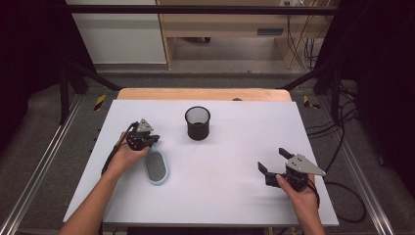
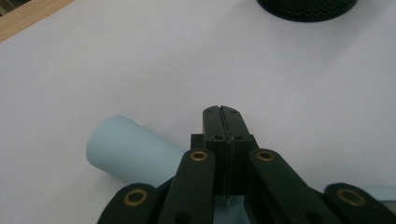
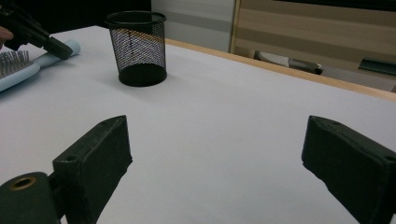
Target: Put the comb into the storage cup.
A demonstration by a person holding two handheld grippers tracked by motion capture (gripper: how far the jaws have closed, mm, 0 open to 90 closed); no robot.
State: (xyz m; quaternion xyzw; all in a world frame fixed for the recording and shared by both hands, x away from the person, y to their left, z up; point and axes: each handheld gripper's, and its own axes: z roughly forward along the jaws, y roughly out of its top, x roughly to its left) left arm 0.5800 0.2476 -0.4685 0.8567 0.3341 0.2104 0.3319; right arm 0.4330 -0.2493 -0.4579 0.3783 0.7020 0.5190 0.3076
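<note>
Pale-blue plastic hairbrush (image 1: 156, 167) lies near the black mesh cup (image 1: 197, 123), its handle beneath the left gripper (image 1: 151, 142), whose jaws meet without clearly pinching it, risking a slip; the right gripper (image 1: 275, 160) gapes empty.

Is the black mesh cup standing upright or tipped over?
Upright: the mesh cup stands on its base on the table, open rim up.
</note>
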